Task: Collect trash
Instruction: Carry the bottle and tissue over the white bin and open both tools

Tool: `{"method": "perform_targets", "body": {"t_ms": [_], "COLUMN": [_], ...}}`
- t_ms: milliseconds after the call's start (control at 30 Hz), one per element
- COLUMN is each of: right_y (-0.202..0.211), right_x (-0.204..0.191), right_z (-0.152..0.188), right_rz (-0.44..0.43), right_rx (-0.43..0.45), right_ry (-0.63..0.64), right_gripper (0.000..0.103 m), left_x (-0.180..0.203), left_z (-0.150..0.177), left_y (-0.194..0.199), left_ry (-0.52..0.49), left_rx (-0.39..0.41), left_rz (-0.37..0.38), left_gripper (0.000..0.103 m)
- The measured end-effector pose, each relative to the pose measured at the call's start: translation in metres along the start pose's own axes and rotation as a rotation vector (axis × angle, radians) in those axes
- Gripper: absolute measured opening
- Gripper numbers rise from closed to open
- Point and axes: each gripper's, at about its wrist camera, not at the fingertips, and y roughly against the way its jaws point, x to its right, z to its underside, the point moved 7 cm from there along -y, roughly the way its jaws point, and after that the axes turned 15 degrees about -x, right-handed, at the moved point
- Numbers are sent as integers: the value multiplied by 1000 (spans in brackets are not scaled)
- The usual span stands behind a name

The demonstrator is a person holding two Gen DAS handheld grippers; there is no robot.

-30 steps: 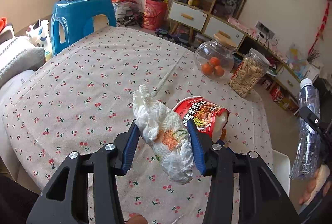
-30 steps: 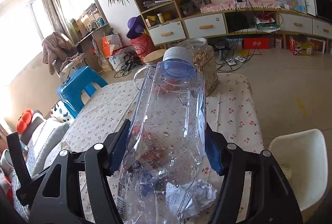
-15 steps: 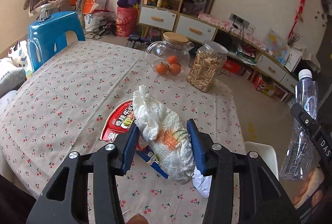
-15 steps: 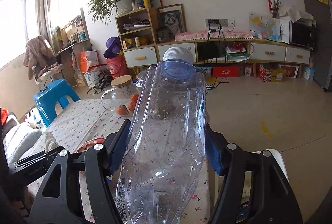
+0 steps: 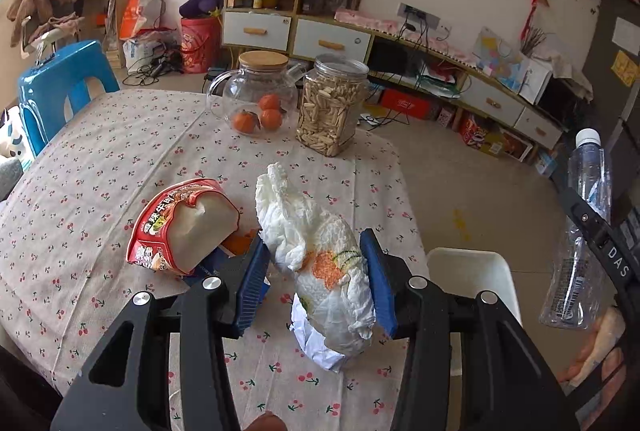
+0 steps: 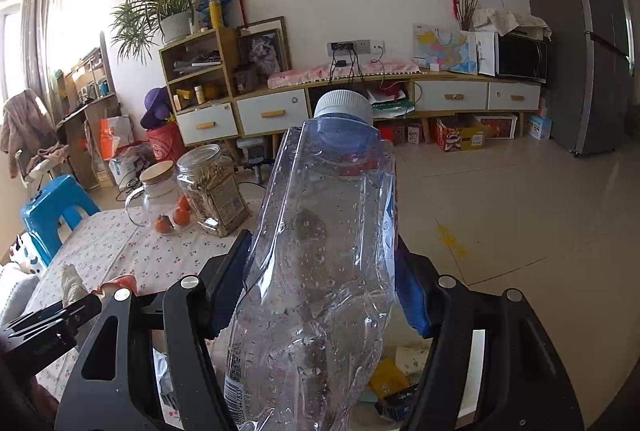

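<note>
My left gripper [image 5: 316, 271] is shut on a crumpled white paper towel [image 5: 320, 251] with orange and green stains, held above the table's near right part. My right gripper [image 6: 320, 279] is shut on an empty crushed clear plastic bottle [image 6: 320, 251] with a white cap, held upright; the bottle also shows at the right edge of the left wrist view [image 5: 580, 231]. A red instant-noodle cup [image 5: 180, 227] lies on its side on the cherry-print tablecloth [image 5: 100, 159], with blue and orange wrappers [image 5: 236, 247] beside it. A white bin [image 5: 472, 271] stands past the table's right edge, with trash inside [image 6: 388, 379].
A glass teapot with oranges [image 5: 256, 99] and a jar of seeds [image 5: 332, 107] stand at the table's far edge. A blue stool [image 5: 56, 83] is at far left. Cabinets and clutter line the far wall. Tiled floor [image 6: 520, 211] lies to the right.
Both grippers have swung right, still holding towel and bottle. The noodle cup now lies left of the left gripper, and the white bin has come into view beneath both grippers.
</note>
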Motion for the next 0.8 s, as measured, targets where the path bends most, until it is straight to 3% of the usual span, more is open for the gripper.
{"method": "perform_targets", "body": {"t_ms": [400, 567, 667, 800], "right_y": [-34, -47, -45, -34], "right_x": [75, 91, 96, 103], "right_z": [25, 37, 38, 35], "right_rz": [156, 163, 178, 219], "right_rx": [-156, -217, -210, -176], "right_ry": [-124, -162, -172, -179], "right_gripper": [63, 65, 81, 89], "left_x": [50, 77, 95, 123], "left_z": [6, 3, 2, 3], "left_y": [-13, -18, -24, -33], "left_ry": [-80, -119, -141, -170], "left_rx": [-22, -24, -35, -51], "left_rz": [25, 37, 48, 71], "left_gripper": [47, 47, 47, 47]}}
